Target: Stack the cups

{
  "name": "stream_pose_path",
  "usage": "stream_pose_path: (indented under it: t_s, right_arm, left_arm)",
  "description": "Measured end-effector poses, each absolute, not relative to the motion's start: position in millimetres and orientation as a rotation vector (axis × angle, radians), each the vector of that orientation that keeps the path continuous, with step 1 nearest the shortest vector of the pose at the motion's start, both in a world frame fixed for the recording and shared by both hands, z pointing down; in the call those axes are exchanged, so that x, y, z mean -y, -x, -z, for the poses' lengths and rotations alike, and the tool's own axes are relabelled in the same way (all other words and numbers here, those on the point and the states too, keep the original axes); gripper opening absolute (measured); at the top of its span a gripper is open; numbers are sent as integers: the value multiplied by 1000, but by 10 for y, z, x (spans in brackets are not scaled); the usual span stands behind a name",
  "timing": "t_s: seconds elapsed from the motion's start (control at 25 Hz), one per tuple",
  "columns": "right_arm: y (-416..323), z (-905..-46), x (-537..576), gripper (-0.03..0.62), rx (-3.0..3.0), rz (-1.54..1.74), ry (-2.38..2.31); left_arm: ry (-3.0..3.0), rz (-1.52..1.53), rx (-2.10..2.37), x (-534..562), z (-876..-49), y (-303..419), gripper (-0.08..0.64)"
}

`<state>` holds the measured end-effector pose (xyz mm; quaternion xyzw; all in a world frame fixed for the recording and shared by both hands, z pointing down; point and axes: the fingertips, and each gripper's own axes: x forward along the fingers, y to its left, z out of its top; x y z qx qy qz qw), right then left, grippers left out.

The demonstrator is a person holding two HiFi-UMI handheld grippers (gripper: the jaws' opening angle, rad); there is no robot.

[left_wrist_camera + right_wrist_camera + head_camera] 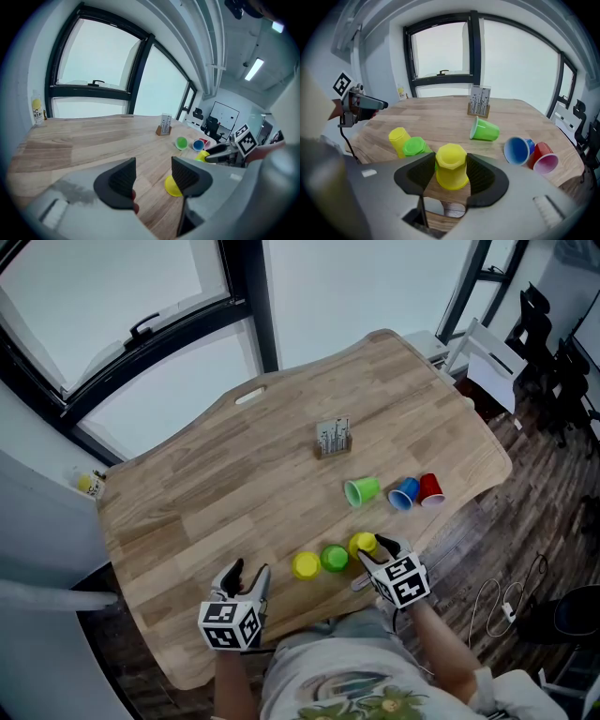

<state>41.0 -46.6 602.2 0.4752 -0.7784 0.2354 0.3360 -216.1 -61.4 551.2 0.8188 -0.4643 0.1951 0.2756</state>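
- Straddling an upturned yellow cup (451, 177): right gripper (451, 155), jaws spread, one pad close on each side of the cup's wall. No squeeze shows, so it is judged not yet gripped.
- Yellow cup: mouth down on the table (234, 484), base up, long axis upright. It stands by the near edge, at the right end of a row of three.
- Relation for the coming move: the cup lies straight ahead of and below the right gripper, already between its jaws. Closing them would take it across its width. The right hand is much the nearer.
- Left gripper (153, 161): jaws apart, nothing between them, over the near left of the table.
- Rest of row: green cup (334, 559) just left of the yellow cup, then second yellow cup (305, 565), both mouth down.
- Farther off, to the right: lying green cup (362, 490), blue cup (404, 494) and red cup (431, 489), all on their sides.
- Writing: card stand (333, 438), far middle, with dark print too small to read. Bottle (90, 484), far left, label unreadable. No brand shows on any cup.
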Motion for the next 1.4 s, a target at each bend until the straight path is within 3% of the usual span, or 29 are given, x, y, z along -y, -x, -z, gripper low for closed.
stream_pose_path:
  t_s: [0.64,0.96,1.4]
  right_arm:
    - [-382,-6094,455,213,2014,-645,-1210]
    - [-376,-6136,383,258,1999,-671,-1186]
    - [-631,-5803,350,259,2039,-720,-1293]
  left_arm:
    - [-2198,-525,1238,645,-5528,2144,252]
    - [-2207,-524,1220,667,-5523,2115,252]
    - [-2294,-603,1139,914,-5329,1851,252]
